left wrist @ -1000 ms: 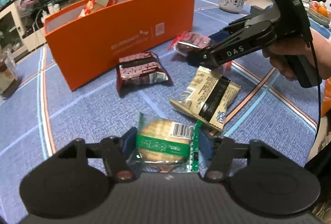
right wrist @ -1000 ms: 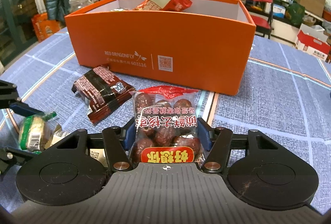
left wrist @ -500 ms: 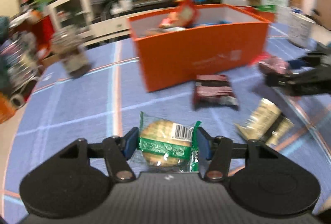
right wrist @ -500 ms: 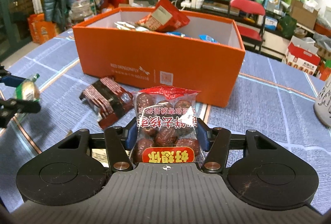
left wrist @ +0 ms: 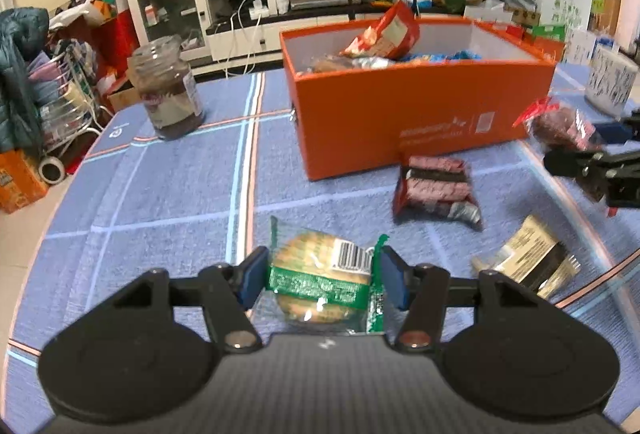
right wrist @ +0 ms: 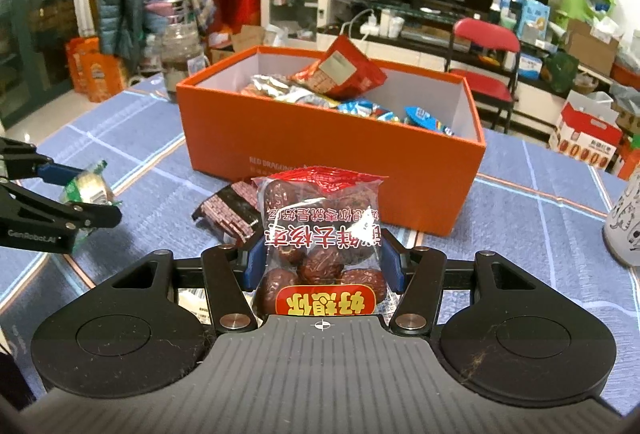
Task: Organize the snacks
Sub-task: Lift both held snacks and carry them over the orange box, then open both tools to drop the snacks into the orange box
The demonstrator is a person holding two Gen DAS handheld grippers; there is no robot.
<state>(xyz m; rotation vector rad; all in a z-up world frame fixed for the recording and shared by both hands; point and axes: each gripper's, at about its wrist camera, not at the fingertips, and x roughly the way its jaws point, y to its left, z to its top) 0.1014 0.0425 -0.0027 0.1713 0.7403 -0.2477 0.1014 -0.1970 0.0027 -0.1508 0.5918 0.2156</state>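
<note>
My left gripper [left wrist: 322, 276] is shut on a green-wrapped biscuit pack [left wrist: 320, 284], held above the blue tablecloth. My right gripper [right wrist: 322, 266] is shut on a clear bag of red dates [right wrist: 320, 238], lifted in front of the orange box [right wrist: 332, 153]. The box [left wrist: 420, 113] holds several snack packs. A dark red snack pack [left wrist: 436, 189] and a beige-and-black pack [left wrist: 528, 266] lie on the cloth in the left wrist view. The dark red pack [right wrist: 232, 213] also shows in the right wrist view. The left gripper with its biscuit [right wrist: 86, 189] shows at the left there.
A glass jar [left wrist: 170, 89] stands at the back left of the table. A white patterned cup [left wrist: 612, 81] stands at the far right, also in the right wrist view [right wrist: 626, 222]. A red chair [right wrist: 484, 33] and cluttered shelves stand behind the table.
Both grippers have risen with their packs and now look down into the orange box. The left gripper swung left, away from the right one.
</note>
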